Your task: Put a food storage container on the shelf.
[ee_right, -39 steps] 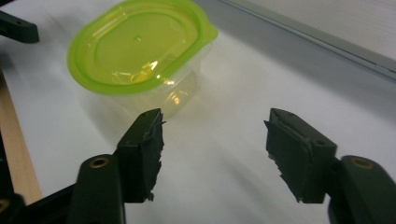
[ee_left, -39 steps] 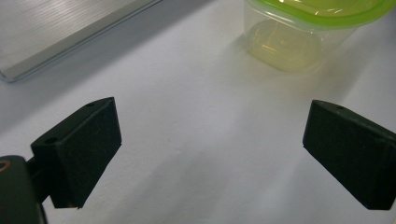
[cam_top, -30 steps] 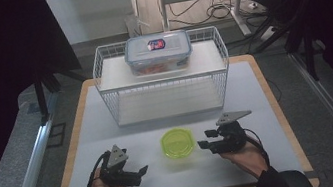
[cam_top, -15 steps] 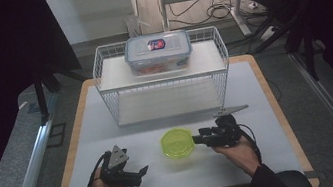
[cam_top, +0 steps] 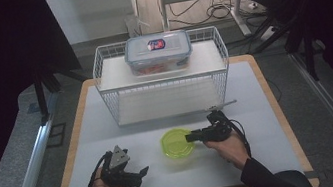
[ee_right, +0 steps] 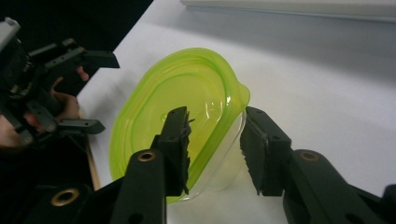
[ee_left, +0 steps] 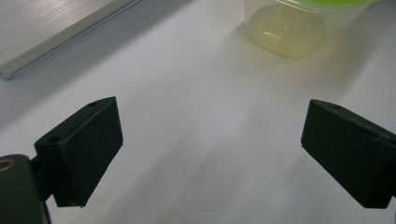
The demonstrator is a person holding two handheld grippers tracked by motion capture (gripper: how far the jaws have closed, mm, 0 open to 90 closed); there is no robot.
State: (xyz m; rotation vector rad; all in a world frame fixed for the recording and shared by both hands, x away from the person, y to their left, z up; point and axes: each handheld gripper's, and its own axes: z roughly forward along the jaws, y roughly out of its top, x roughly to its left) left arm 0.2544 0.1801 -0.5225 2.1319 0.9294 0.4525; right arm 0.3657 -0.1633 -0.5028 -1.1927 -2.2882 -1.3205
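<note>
Right gripper view has the right gripper (ee_right: 215, 149) astride the near rim of a small clear container with a yellow-green lid (ee_right: 180, 112), just below the centre of the frame: one jaw lies over the lid, the other outside the wall, with the rim between them, so the jaws are closing on the container, though whether the pads press it I cannot tell. Upper left of that frame, the left gripper (ee_right: 86, 91) hangs off with its jaws spread. In the high view the container (cam_top: 176, 143) sits low and centre on the white table mat (cam_top: 256, 94), the right gripper (cam_top: 190, 137) at its right edge, the left gripper (cam_top: 140, 172) further lower left. Behind stands a white wire rack (cam_top: 164, 78) with a clear lidded box (cam_top: 158, 52) on top. In the left gripper view the jaws stand released around bare mat, the container (ee_left: 292, 25) at upper right.
</note>
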